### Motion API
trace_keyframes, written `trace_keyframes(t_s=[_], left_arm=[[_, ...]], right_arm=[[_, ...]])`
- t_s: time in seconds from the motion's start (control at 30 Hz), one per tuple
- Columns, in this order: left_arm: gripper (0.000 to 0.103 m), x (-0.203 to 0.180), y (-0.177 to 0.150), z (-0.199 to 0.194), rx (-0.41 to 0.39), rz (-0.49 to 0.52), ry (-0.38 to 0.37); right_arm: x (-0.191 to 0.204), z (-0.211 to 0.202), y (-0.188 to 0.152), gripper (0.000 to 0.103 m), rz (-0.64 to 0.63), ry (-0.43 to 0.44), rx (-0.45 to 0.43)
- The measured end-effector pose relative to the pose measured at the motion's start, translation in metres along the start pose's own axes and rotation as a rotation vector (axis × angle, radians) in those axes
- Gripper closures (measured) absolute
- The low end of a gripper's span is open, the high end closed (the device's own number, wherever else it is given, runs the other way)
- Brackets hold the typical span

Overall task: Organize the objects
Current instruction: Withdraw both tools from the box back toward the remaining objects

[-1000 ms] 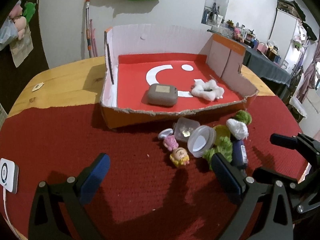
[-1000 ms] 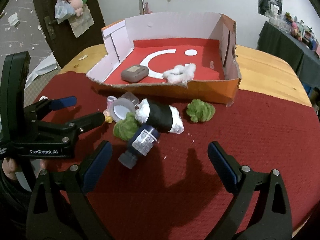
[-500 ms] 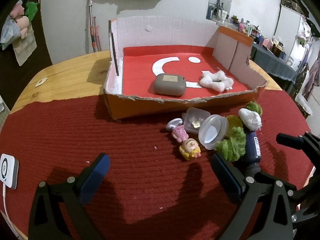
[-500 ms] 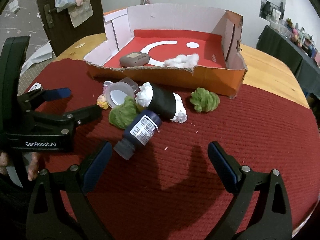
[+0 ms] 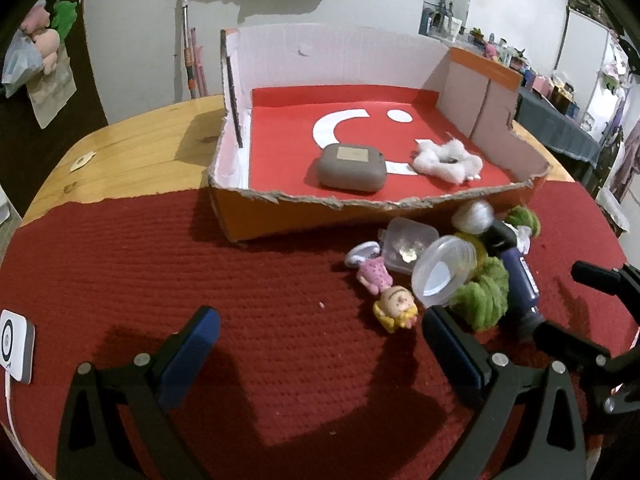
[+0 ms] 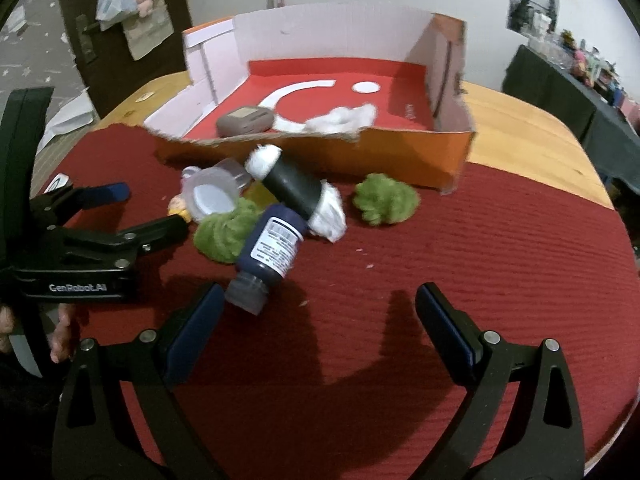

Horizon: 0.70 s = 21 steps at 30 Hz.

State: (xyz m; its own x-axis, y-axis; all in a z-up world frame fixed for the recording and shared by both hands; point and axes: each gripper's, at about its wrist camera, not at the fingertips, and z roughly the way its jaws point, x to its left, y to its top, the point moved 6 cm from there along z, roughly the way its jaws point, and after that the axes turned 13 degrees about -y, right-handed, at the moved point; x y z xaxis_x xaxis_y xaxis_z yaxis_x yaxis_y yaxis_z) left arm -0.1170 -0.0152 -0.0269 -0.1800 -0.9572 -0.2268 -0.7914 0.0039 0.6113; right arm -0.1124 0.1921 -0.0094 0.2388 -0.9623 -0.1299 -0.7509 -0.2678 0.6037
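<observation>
A cardboard box [image 5: 280, 216] [image 6: 400, 156] with a red floor holds a grey case [image 5: 352, 168] [image 6: 245, 121] and a white cotton tuft [image 5: 446, 160] [image 6: 340, 120]. In front of it on the red mat lies a pile: a doll [image 5: 394, 308], a clear lid [image 5: 442, 272] [image 6: 208, 200], a clear tub [image 5: 408, 244], green pompoms [image 5: 484, 300] [image 6: 386, 204], a blue bottle [image 5: 520, 288] [image 6: 272, 248] and a black roll [image 6: 294, 190]. My left gripper [image 5: 320, 352] is open, just short of the doll. My right gripper [image 6: 320, 320] is open, its left finger beside the bottle cap.
A white device [image 5: 16, 346] lies at the mat's left edge. The wooden table [image 5: 140, 148] shows beyond the mat. The left gripper [image 6: 104, 216] shows in the right wrist view, close to the pile. A dark cluttered table [image 5: 560, 128] stands at the far right.
Both grippers have moved forward toward the pile and box. The blue bottle now lies right by the right gripper's left finger. Both stay open.
</observation>
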Motion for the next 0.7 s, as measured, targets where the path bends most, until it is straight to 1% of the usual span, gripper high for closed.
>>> trace_keyframes(t_s=[0.13, 0.27, 0.33, 0.43, 0.5, 0.7], left_arm=[[0.000, 0.002, 0.003, 0.000, -0.012, -0.020, 0.003], [0.001, 0.001, 0.005, 0.000, -0.026, -0.023, 0.009], [0.005, 0.000, 0.007, 0.000, -0.036, -0.017, 0.009], [0.008, -0.001, 0.008, 0.001, -0.036, -0.010, 0.009], [0.010, 0.000, 0.007, 0.000, -0.037, -0.011, 0.002], [0.011, 0.005, 0.000, -0.008, -0.038, -0.028, -0.011]], right_arm=[[-0.003, 0.002, 0.002, 0.005, 0.019, 0.006, 0.001], [0.006, 0.004, 0.004, 0.006, -0.003, 0.016, -0.006], [0.010, 0.005, 0.005, 0.008, -0.014, 0.018, -0.012], [0.013, 0.007, 0.007, 0.021, -0.016, 0.025, -0.013], [0.013, 0.009, 0.008, 0.024, -0.014, 0.026, -0.011], [0.009, 0.010, 0.008, 0.025, -0.001, 0.034, -0.008]])
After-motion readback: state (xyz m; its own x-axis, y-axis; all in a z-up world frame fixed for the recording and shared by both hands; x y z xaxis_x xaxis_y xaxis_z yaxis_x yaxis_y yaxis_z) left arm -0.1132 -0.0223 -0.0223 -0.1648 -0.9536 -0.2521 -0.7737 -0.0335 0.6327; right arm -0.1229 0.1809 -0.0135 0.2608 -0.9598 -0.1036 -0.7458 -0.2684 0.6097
